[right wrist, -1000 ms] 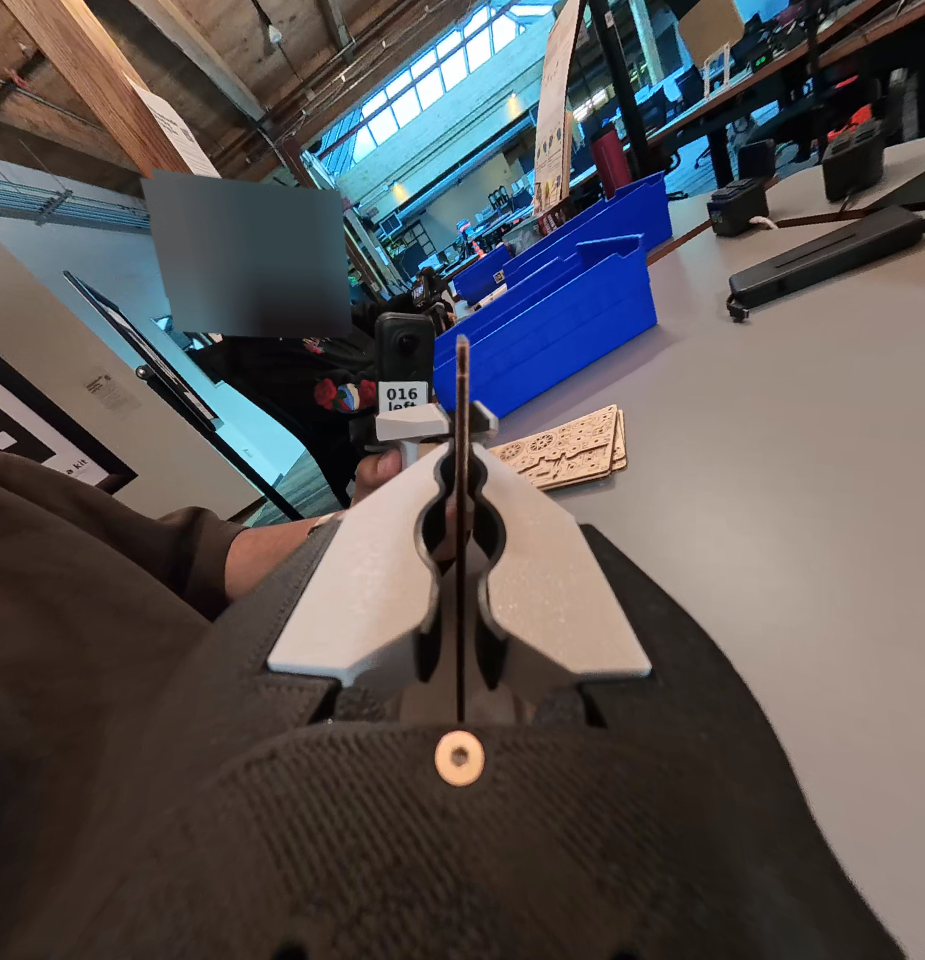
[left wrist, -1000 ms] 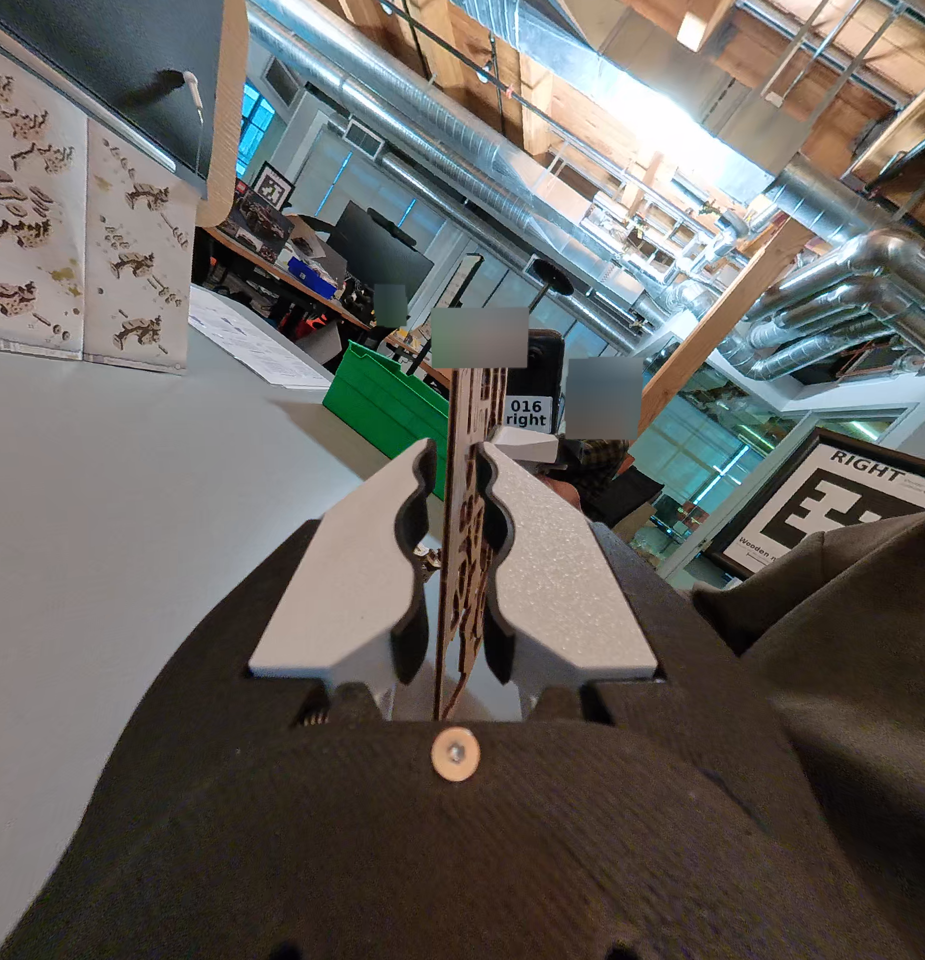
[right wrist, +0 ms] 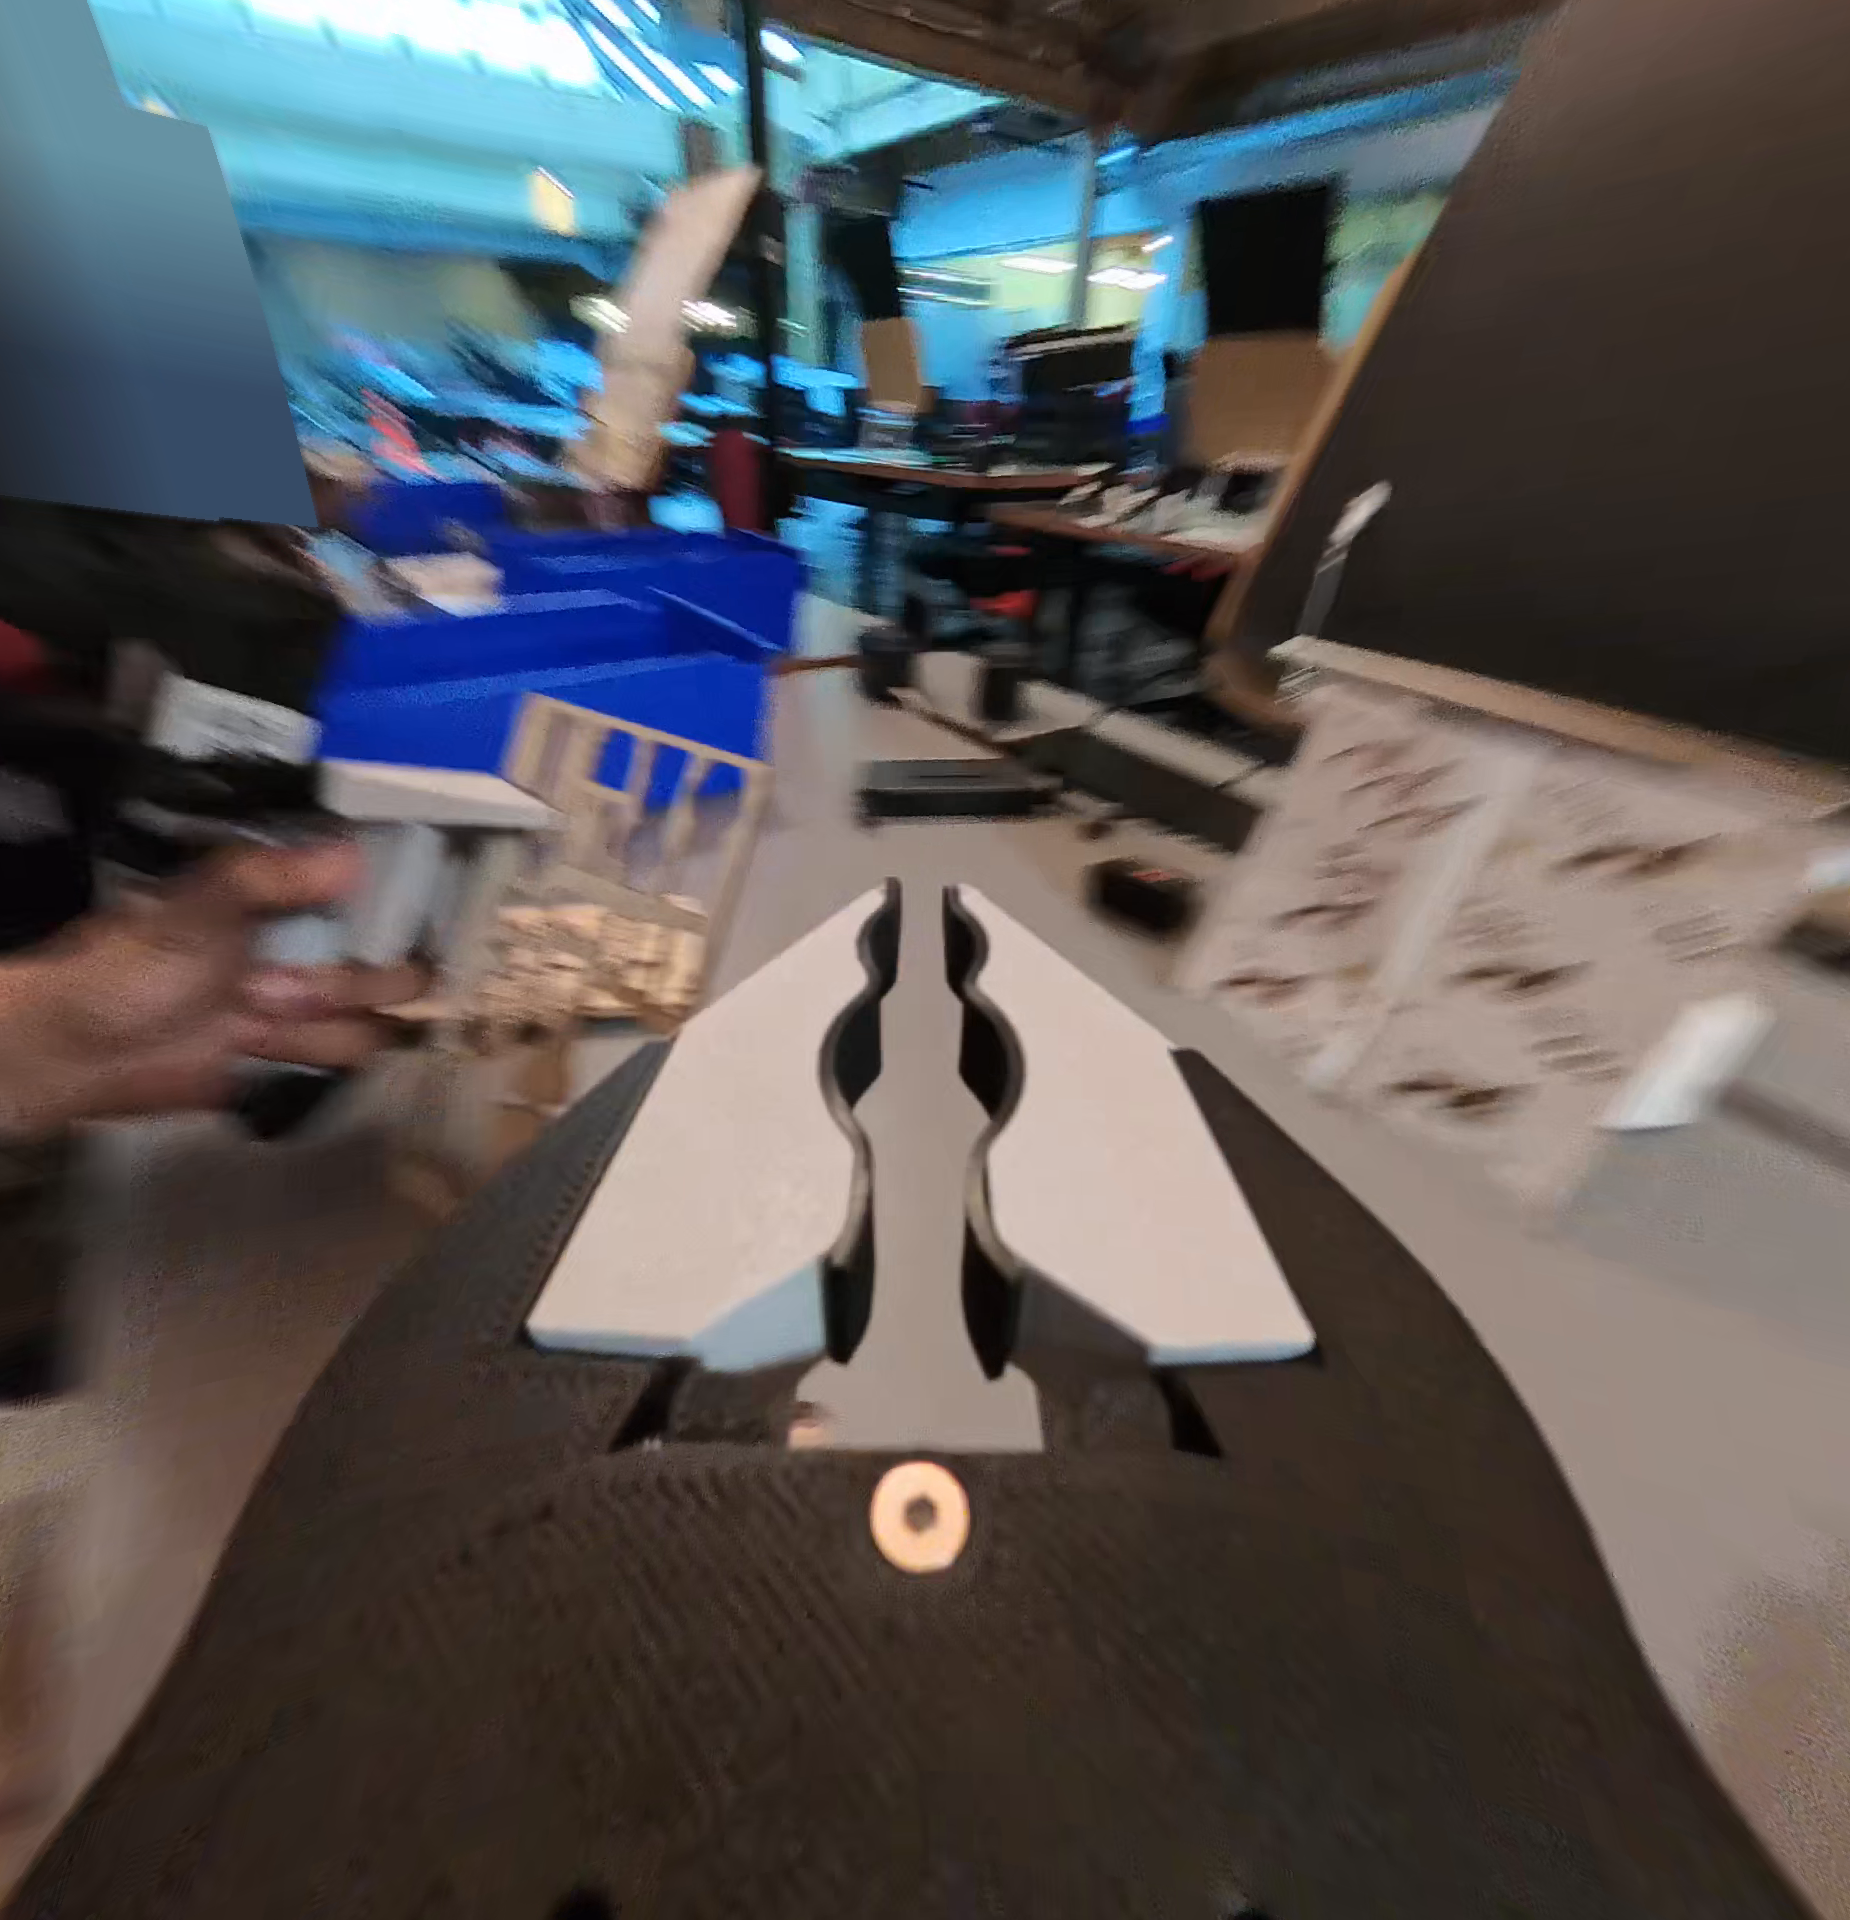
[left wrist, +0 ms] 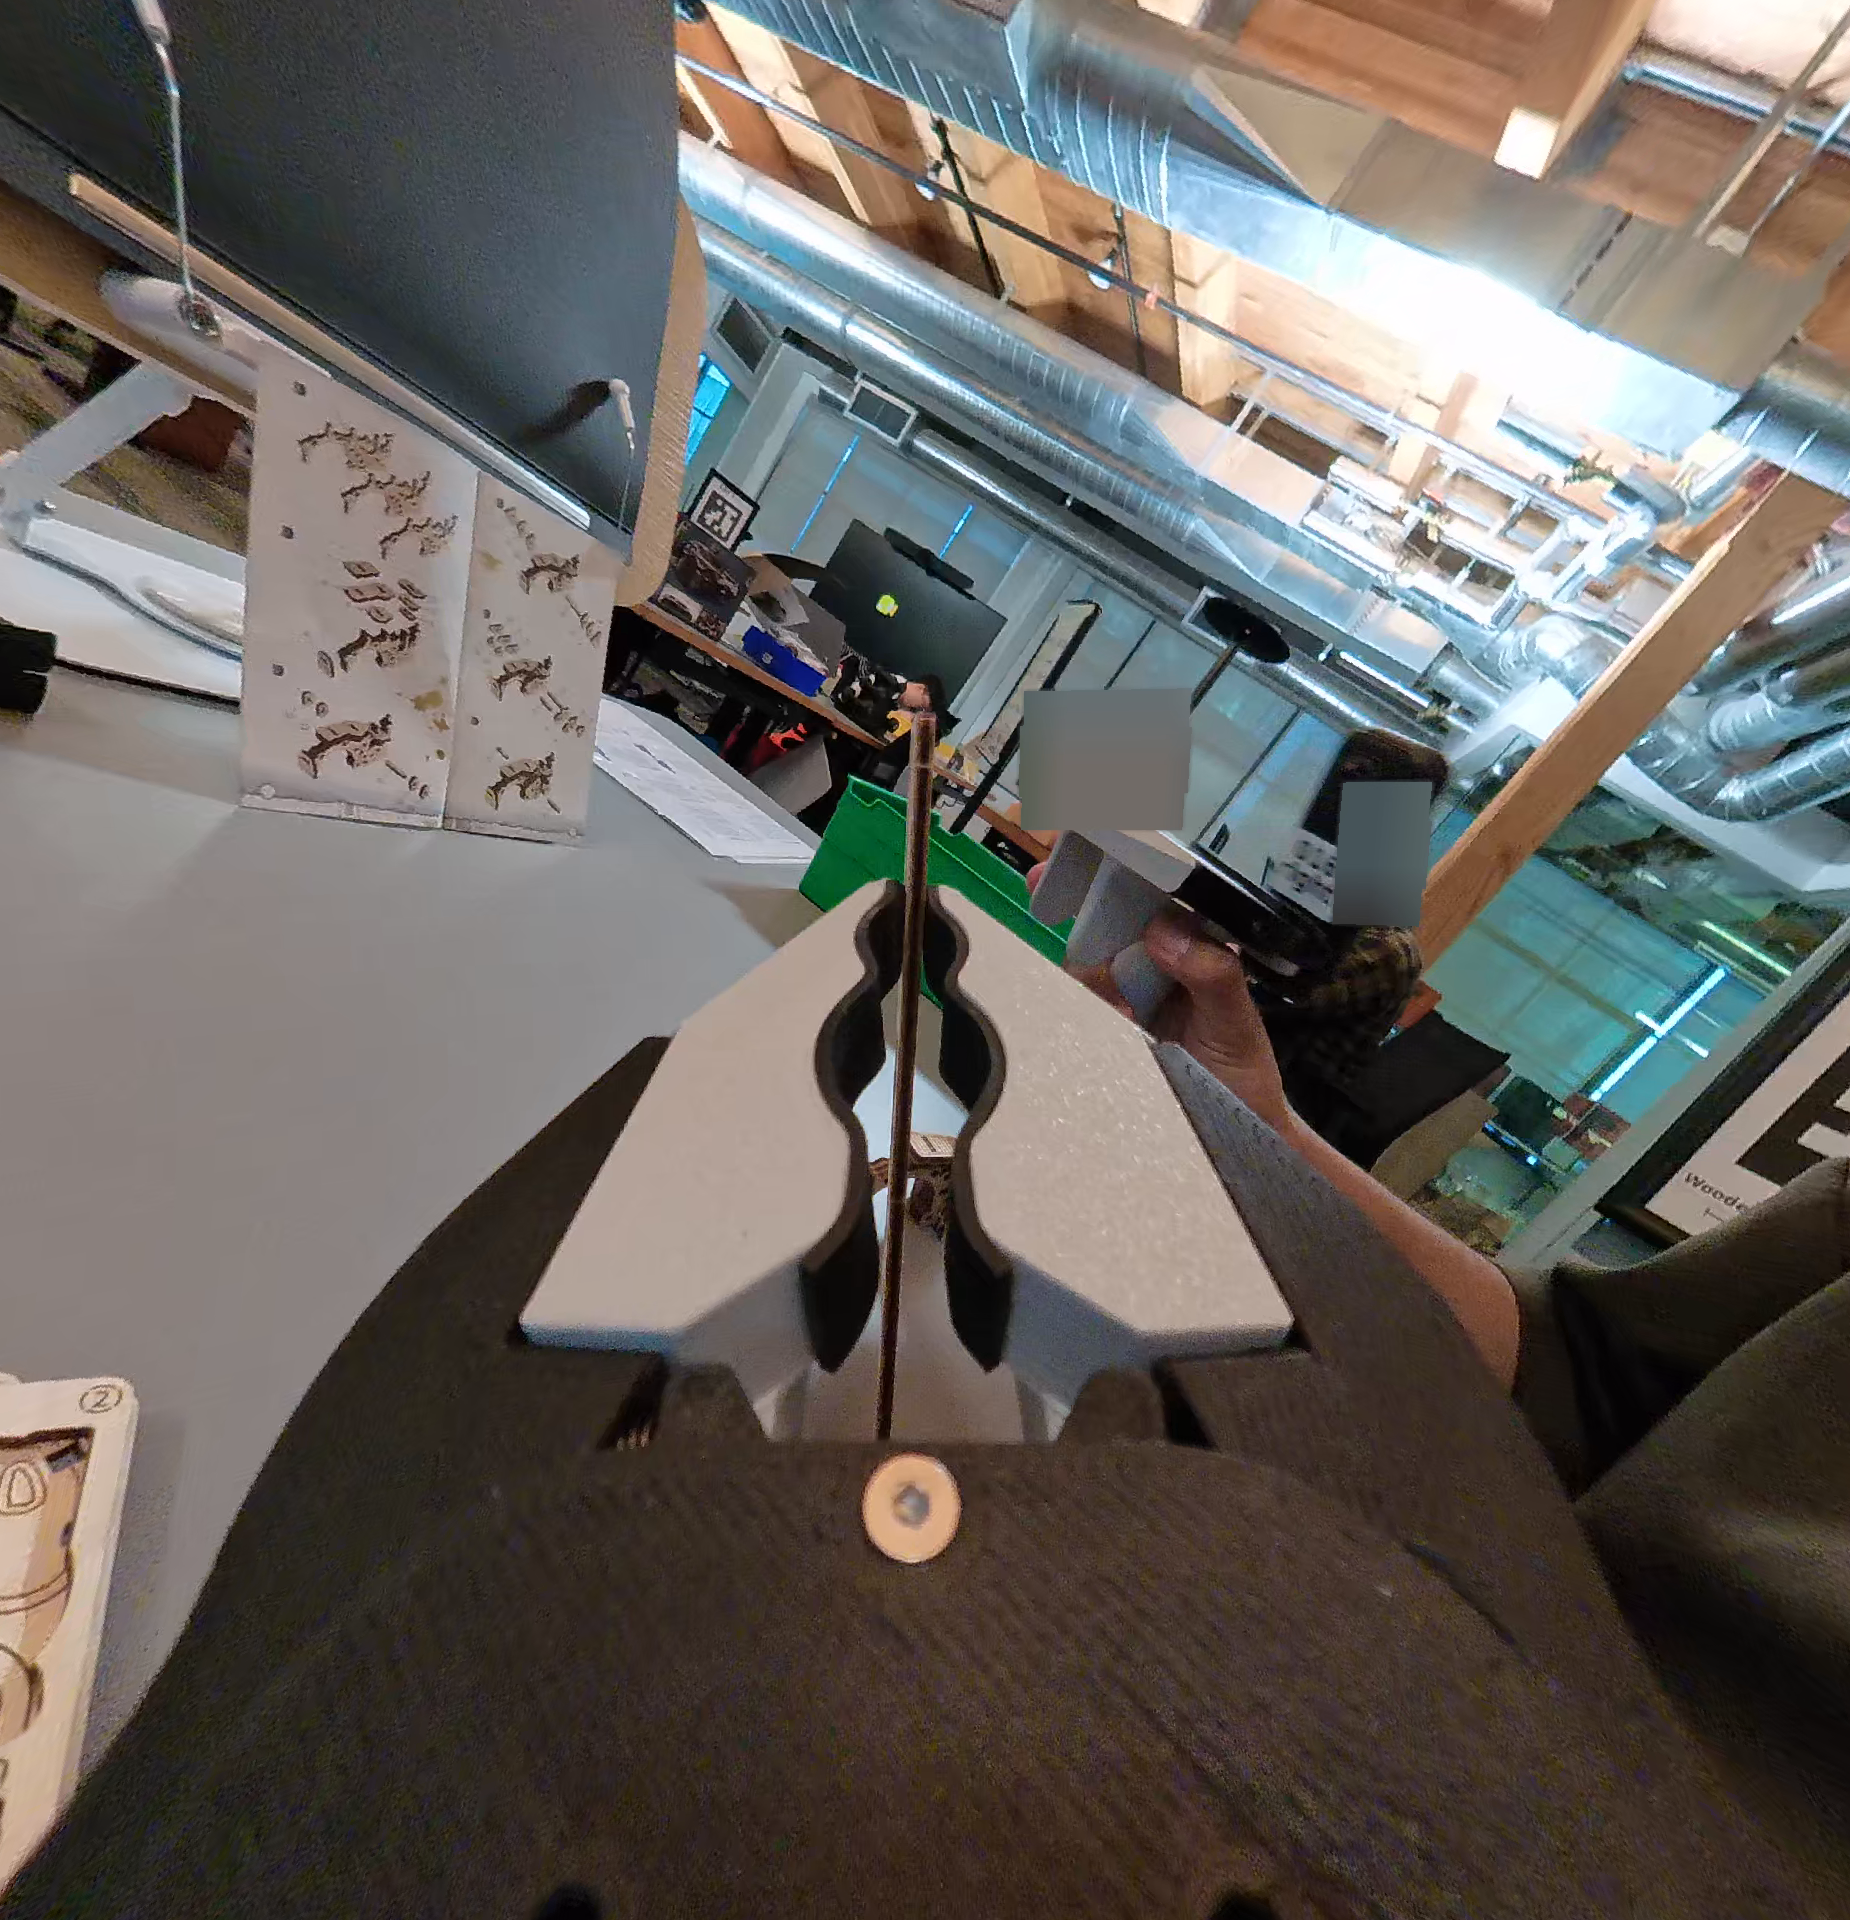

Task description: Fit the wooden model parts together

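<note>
Left gripper is clamping the wooden sheet edge-on above the table, while the right gripper (view blurred) is hanging parted and empty; next comes picking a mating part.

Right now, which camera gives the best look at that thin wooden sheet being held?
The right wrist view, though blurred: it shows the wooden sheet face-on, cutouts visible, in the left gripper. The left wrist view shows only its thin edge between the closed fingers.
</note>
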Demonstrator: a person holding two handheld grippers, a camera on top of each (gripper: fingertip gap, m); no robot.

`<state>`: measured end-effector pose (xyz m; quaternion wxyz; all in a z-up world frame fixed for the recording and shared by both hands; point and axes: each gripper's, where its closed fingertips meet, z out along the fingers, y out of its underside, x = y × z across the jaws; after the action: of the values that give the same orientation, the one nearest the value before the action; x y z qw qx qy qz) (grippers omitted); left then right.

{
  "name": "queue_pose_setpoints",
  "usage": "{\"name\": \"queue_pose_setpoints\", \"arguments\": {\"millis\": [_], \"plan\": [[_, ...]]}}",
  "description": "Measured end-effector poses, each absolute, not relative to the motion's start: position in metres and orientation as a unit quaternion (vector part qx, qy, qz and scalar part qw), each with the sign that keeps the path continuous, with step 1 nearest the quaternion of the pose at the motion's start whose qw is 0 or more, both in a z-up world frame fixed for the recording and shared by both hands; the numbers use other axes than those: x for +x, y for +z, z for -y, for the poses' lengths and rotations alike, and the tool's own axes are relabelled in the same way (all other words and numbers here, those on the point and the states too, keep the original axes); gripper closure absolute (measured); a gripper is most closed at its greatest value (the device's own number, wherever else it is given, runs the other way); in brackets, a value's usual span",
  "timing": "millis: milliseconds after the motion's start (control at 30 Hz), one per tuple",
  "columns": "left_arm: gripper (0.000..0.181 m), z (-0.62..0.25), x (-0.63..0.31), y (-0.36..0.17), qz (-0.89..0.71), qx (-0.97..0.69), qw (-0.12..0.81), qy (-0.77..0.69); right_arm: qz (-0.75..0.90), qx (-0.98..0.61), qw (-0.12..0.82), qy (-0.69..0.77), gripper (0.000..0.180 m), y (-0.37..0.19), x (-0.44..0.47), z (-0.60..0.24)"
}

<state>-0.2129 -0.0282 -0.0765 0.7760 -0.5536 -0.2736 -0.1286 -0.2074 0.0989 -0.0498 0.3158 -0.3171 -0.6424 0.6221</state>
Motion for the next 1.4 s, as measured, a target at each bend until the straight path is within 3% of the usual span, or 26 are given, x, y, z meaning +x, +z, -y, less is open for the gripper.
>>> {"name": "queue_pose_setpoints", "arguments": {"millis": [100,233,400,467,733,933,1033,1267,1400], "plan": [[0.181,0.027,-0.214,-0.079,0.278,-0.549,0.776,-0.139,0.657,-0.281,0.469,0.519,0.156,-0.042,-0.214,-0.117],[0.181,0.018,-0.208,-0.080,0.268,-0.561,0.770,-0.147,0.655,-0.307,0.474,0.501,0.136,-0.053,-0.224,-0.122],[0.181,0.008,-0.206,-0.076,0.248,-0.573,0.767,-0.147,0.650,-0.312,0.486,0.494,0.158,-0.053,-0.219,-0.130],[0.181,0.003,-0.210,-0.077,0.250,-0.570,0.766,-0.158,0.644,-0.312,0.495,0.492,0.180,-0.049,-0.213,-0.134],[0.181,-0.017,-0.234,-0.081,0.274,-0.557,0.760,-0.191,0.627,-0.325,0.578,0.409,0.180,-0.057,-0.189,-0.175],[0.181,-0.043,-0.230,-0.079,0.248,-0.574,0.756,-0.194,0.646,-0.345,0.524,0.435,0.180,-0.074,-0.171,-0.173],[0.181,-0.051,-0.225,-0.078,0.229,-0.587,0.755,-0.181,0.647,-0.343,0.498,0.464,0.158,-0.076,-0.164,-0.167],[0.181,-0.055,-0.214,-0.074,0.191,-0.614,0.755,-0.128,0.637,-0.350,0.433,0.533,0.135,-0.071,-0.160,-0.141],[0.181,-0.043,-0.217,-0.069,0.197,-0.606,0.764,-0.099,0.635,-0.347,0.413,0.553,0.132,-0.068,-0.162,-0.130]]}}
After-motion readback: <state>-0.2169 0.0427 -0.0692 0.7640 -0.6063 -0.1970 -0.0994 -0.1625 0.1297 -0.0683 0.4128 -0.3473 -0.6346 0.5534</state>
